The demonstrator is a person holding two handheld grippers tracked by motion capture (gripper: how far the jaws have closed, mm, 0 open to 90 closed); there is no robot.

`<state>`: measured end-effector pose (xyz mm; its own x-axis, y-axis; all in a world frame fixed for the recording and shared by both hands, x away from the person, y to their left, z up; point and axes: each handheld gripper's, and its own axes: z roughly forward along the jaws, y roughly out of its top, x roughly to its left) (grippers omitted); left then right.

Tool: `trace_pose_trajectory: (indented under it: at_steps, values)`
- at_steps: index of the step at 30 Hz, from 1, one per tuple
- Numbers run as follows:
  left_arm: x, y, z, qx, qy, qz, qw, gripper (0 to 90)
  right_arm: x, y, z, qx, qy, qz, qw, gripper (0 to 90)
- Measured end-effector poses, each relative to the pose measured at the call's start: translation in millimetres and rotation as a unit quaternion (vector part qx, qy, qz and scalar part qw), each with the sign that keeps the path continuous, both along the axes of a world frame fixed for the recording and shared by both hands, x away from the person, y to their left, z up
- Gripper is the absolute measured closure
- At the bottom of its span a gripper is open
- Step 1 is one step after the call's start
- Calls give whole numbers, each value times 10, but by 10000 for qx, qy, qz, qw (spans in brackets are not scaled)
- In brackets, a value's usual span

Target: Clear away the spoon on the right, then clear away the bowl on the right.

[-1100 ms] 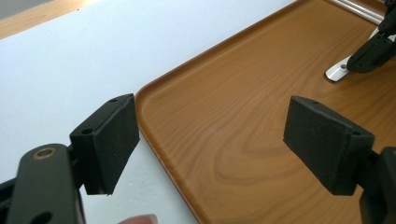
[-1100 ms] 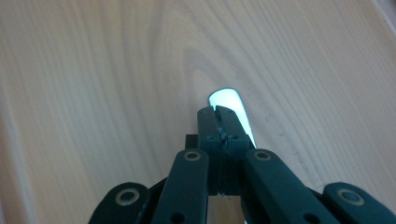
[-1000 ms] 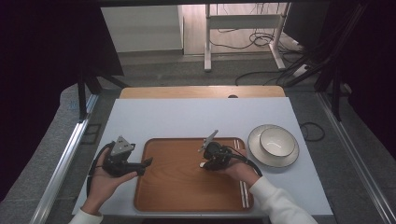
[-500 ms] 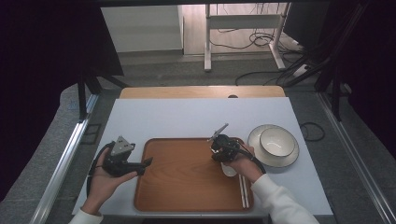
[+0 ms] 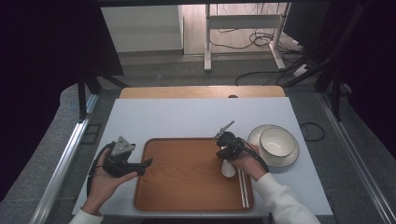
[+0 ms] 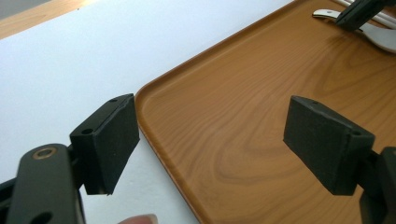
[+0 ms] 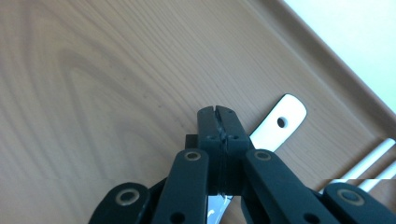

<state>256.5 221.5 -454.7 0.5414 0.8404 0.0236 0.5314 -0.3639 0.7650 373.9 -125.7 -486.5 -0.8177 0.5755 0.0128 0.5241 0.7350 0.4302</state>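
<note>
Left gripper [image 5: 145, 163]: I hold it at the tray's left edge, jaws wide apart with nothing between them; one pad hangs over the white table [image 5: 187, 116], the other over the wooden tray [image 5: 187, 186].
Tray: smooth, raised rim; I judge it slick, so whatever lies on it may skate when nudged.
Spoon [image 5: 228, 169]: white, lying on the tray's right part, just left of the chopsticks [image 5: 243, 186]; my right gripper [image 7: 218, 116] has its jaws pressed together on the handle. I judge it ceramic or hard plastic: light, stiff, glossy, liable to chip and to swivel in a narrow pinch.
Hold point: mid-handle, below the holed end [image 7: 282, 122], looks to me the safest place, flat faces against the pads.
Bowl [image 5: 279, 142]: sits on a plate [image 5: 261, 133] to the right, off the tray, near my right hand [image 5: 250, 164].
Hidden: the right gripper's own linkage covers most of the spoon in its view, and I can't judge how deep the pinch sits. The bowl's contents are too small to tell.
</note>
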Motion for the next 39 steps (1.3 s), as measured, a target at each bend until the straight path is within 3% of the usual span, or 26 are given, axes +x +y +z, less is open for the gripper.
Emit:
trace_pose_trajectory:
  at_steps: [5,10,13,16,18,21,29,39]
  values:
    - [3,3,-4,-23,0,19,10000,181,-60,-84,250,351,-275,24,9990,895]
    - [3,4,-6,-24,3,21,10000,181,-127,-278,537,784,-537,17,9955,890]
    - [2,10,-1,-31,-5,38,10000,181,-175,-421,681,1024,-584,-4,9930,850]
    - [2,12,3,-32,-15,39,10000,181,-220,-574,792,1135,-665,-106,9913,733]
    - [2,12,3,-34,-15,37,10000,181,-254,-680,858,1121,-879,-283,9894,625]
    - [5,11,2,-33,-9,36,10000,181,-287,-866,942,1154,-900,-429,9883,547]
    - [3,4,2,-20,-10,37,10000,180,-253,-1367,968,1200,-779,-920,9854,430]
    - [17,-36,33,15,-53,-1,10000,180,-140,-1695,911,1103,-715,-1457,9806,408]
